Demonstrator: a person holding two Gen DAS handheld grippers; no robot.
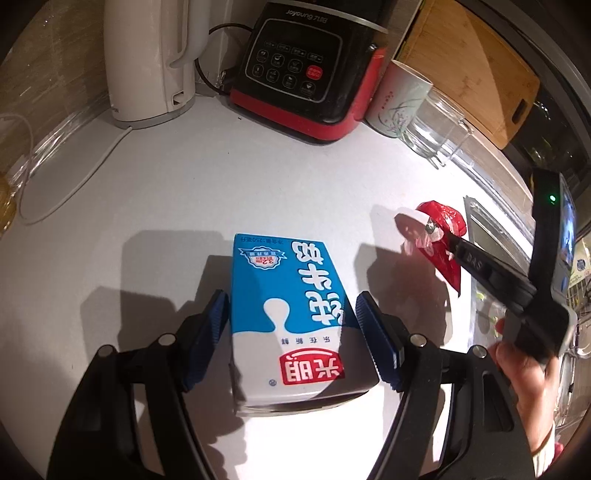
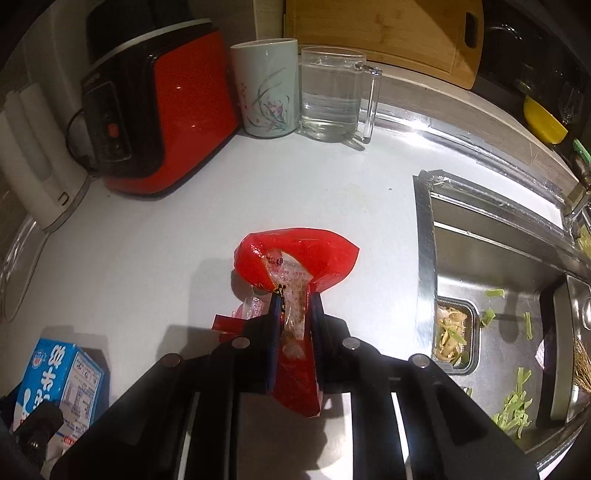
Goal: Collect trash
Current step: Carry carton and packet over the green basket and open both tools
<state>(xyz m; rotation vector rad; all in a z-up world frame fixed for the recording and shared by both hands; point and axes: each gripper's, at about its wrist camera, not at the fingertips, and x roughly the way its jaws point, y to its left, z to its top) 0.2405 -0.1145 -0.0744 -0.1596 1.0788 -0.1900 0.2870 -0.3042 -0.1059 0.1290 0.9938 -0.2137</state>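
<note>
A blue and white milk carton (image 1: 291,317) lies on the white counter (image 1: 184,192) between the fingers of my left gripper (image 1: 291,325). The left pad touches the carton's side and a small gap shows at the right pad, so the jaws stand open around it. My right gripper (image 2: 295,314) is shut on a crumpled red plastic wrapper (image 2: 299,254) and holds it just above the counter. The wrapper also shows in the left wrist view (image 1: 443,229), at the tip of the right gripper. The carton shows in the right wrist view (image 2: 62,376) at the lower left.
A white kettle (image 1: 147,59), a red and black appliance (image 1: 306,70), a flowered cup (image 2: 266,88) and a glass jug of water (image 2: 332,92) line the back of the counter. A wooden board (image 2: 384,33) leans behind. A steel sink (image 2: 498,295) with vegetable scraps lies to the right.
</note>
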